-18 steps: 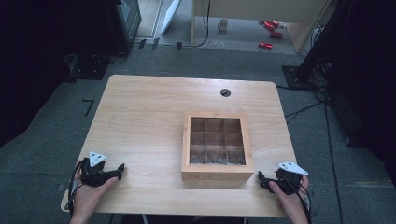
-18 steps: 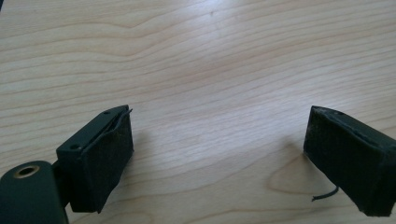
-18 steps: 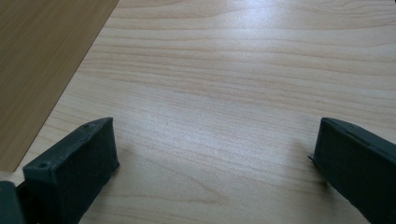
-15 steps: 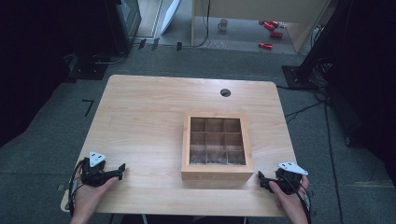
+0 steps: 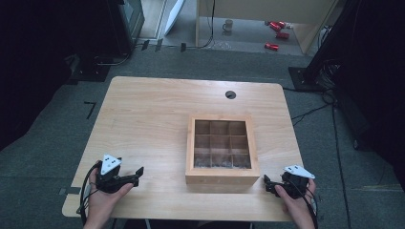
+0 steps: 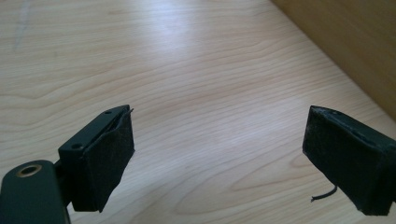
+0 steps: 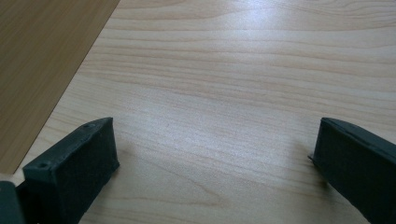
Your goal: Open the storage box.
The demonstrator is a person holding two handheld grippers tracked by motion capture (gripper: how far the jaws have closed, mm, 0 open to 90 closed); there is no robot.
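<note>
Sitting near the counter's (image 5: 157, 105) near edge, right of centre, the wooden compartment box (image 5: 222, 150) looks rigid and fairly heavy; its outer walls could be gripped. Left tool (image 5: 135, 174) and right tool (image 5: 267, 183) are held apart, empty.

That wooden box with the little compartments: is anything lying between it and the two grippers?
Nothing visible. Bare table lies between the wooden box and both the left gripper and the right gripper, whose fingers are spread and empty.
</note>
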